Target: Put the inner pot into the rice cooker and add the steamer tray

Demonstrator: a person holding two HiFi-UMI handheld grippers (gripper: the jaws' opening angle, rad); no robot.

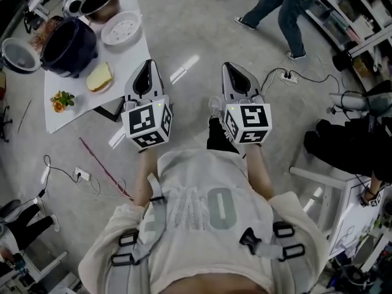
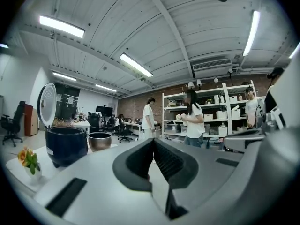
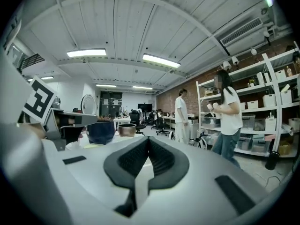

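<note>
The dark blue rice cooker (image 1: 67,46) stands on the white table (image 1: 64,116) at the upper left, its lid (image 1: 18,55) swung open. Behind it sits the metal inner pot (image 1: 99,3), and the white steamer tray (image 1: 121,28) lies to its right. My left gripper (image 1: 147,64) and right gripper (image 1: 231,67) are side by side in front of my chest, both shut and empty, off the table's right edge. The left gripper view shows its gripper (image 2: 152,140) closed, with the cooker (image 2: 65,145) and the pot (image 2: 99,141) beyond it at the left. The right gripper (image 3: 148,138) is closed too; cooker (image 3: 101,131) and pot (image 3: 127,129) are far off.
A yellow slab on a plate (image 1: 99,77) and a small flower bunch (image 1: 61,100) lie on the table's near part. Cables and a power strip (image 1: 81,175) trail on the floor. A person (image 1: 288,8) walks at the upper right, near shelving. Another white table (image 1: 343,216) stands at the right.
</note>
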